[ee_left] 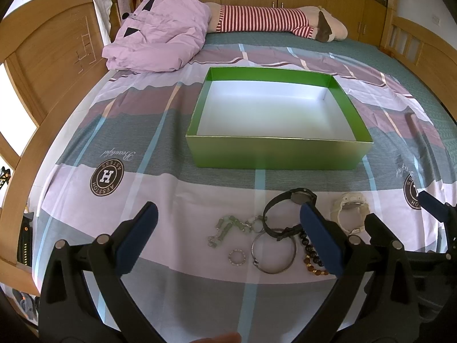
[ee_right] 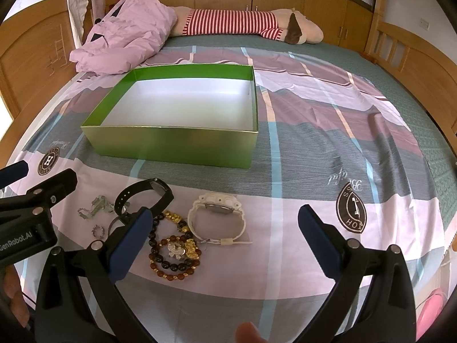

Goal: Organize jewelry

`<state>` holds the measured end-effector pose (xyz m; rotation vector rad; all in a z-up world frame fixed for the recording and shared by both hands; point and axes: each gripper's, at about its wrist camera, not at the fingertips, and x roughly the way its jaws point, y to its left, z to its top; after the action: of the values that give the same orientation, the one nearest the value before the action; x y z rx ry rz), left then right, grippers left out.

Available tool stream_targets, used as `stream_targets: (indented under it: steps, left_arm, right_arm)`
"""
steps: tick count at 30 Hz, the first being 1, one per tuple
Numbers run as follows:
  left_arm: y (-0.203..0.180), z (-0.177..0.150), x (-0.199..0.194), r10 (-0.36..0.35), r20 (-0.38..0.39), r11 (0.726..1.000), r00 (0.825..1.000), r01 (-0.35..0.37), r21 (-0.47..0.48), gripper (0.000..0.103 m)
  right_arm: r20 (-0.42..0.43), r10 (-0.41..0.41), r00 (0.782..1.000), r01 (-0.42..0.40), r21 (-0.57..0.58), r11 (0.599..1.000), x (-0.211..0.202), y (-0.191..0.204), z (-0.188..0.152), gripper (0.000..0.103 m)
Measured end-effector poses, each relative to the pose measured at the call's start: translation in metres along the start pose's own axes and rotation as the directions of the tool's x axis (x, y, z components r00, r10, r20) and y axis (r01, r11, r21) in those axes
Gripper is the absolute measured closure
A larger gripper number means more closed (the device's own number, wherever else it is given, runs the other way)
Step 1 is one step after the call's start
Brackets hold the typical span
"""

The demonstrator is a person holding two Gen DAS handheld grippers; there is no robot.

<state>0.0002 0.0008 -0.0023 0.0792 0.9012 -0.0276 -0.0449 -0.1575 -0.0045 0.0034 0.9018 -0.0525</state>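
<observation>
The bedsheet [ee_left: 160, 131] carried a round brown badge [ee_left: 106, 177] w/ a big "H", ring text approx "HOSSTON"; cursive "Beautiful" [ee_left: 118, 154] sat beside it, upside down. The left gripper [ee_right: 17, 228] body read "GenRobot.AI" [ee_right: 15, 241]. A 2nd badge [ee_right: 352, 213] was too warped to read.

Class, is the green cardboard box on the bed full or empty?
Empty: the green cardboard box shows only bare white floor in both views, with no lid on it.

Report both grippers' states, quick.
Left gripper: open, holding nothing, above the jewelry.
Right gripper: open, holding nothing.
</observation>
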Motion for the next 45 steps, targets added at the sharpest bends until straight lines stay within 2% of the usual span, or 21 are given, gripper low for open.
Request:
stream_targets:
  steps: [39,41,44,45]
  left_arm:
    - [-0.003,0.0,-0.001,-0.001,-0.002,1.0,1.0,0.001,0.006,0.002]
    - [-0.002,0.001,-0.001,-0.01,0.001,1.0,1.0,0.01,0.009,0.002]
    - [0.007,0.005,0.001,-0.007,-0.002,1.0,1.0,0.007,0.002,0.002]
    - [0.013,0.006,0.004,0.003,-0.012,1.0,1.0,-0.003,-0.006,0.002]
  right_arm:
    - [-0.007,0.004,1.0,-0.004,-0.006,1.0,0.002,0.002,-0.002,0.001]
    - [-0.017,-0.001,1.0,0.001,-0.003,1.0,0.004,0.0,-0.003,0.001]
    - [-0.065,-0.051,0.997,0.052,0.01,0.999,0.014,-0.006,-0.002,0.001]
    - [-0.086,-0.052,0.995,0.054,0.028,0.998,0.018,-0.011,-0.002,0.005]
